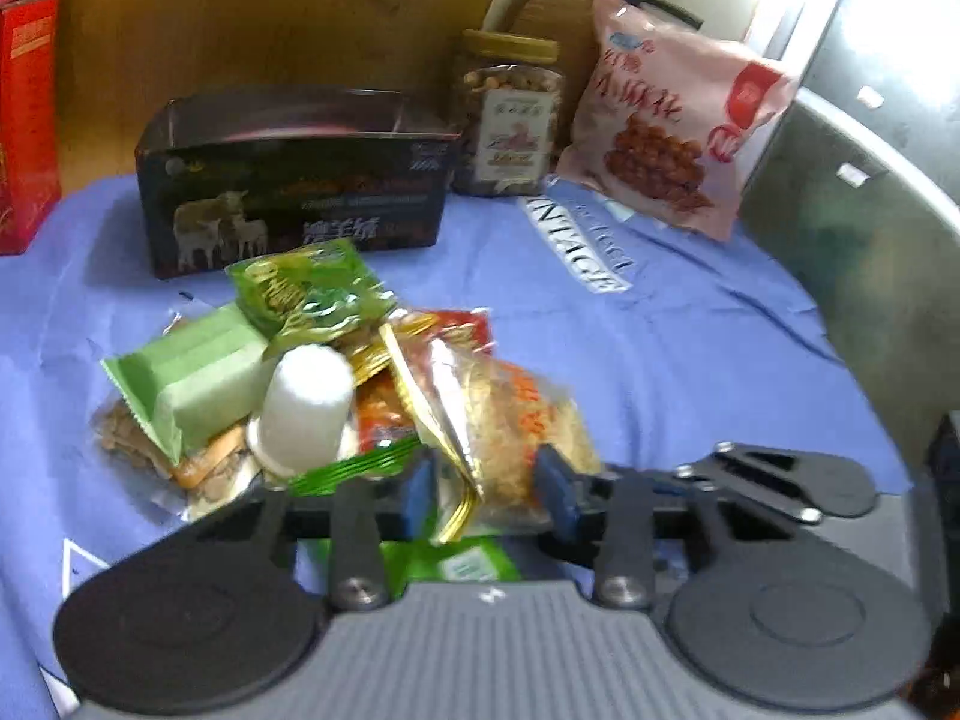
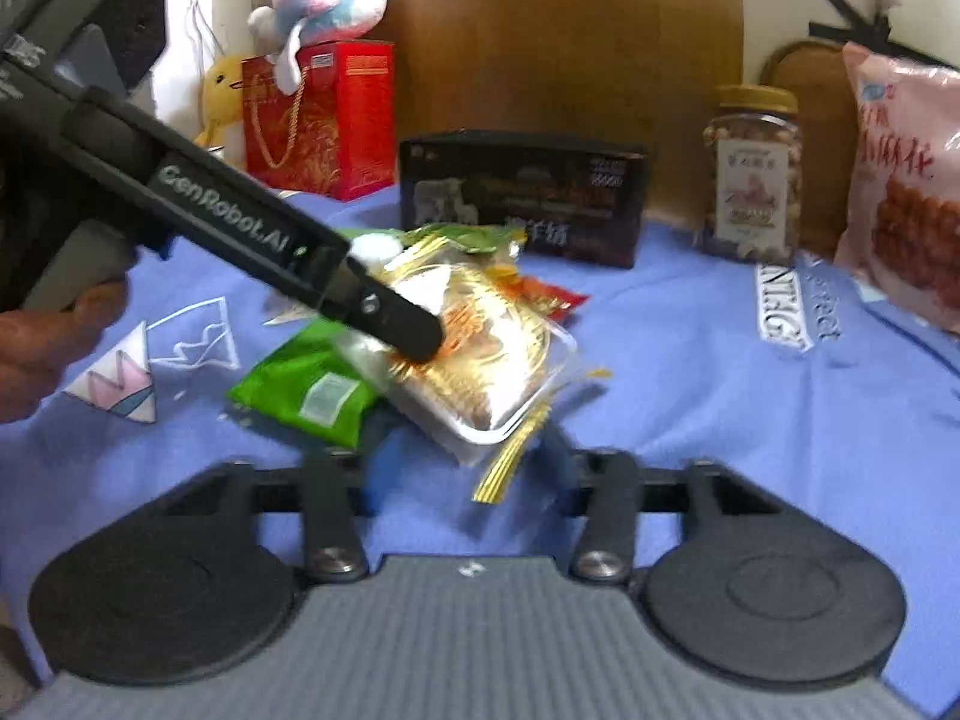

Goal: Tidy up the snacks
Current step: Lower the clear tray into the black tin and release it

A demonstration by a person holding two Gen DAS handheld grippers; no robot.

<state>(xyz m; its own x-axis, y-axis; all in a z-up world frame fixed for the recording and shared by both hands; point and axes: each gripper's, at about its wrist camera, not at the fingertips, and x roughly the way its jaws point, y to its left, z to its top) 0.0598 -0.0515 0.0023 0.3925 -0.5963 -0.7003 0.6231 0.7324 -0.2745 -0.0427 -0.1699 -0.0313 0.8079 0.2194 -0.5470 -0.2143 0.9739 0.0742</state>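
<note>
A heap of small snack packets lies on the blue cloth (image 1: 690, 360): green wrappers (image 1: 306, 294), a white cup (image 1: 306, 408), a red packet and a clear gold-edged pastry pack (image 1: 510, 426). An open black box (image 1: 294, 180) stands behind the heap. My left gripper (image 1: 489, 495) has its jaws around the gold-edged pastry pack, which also shows in the right wrist view (image 2: 480, 360) with the left gripper's finger (image 2: 408, 330) on it. My right gripper (image 2: 465, 456) is open, just short of that pack's near edge.
A jar of nuts (image 1: 510, 120) and a pink snack bag (image 1: 666, 120) stand at the back right. A red gift box (image 2: 321, 120) with plush toys (image 2: 324, 6) stands at the back left. A green packet (image 2: 312, 384) lies left of the pack.
</note>
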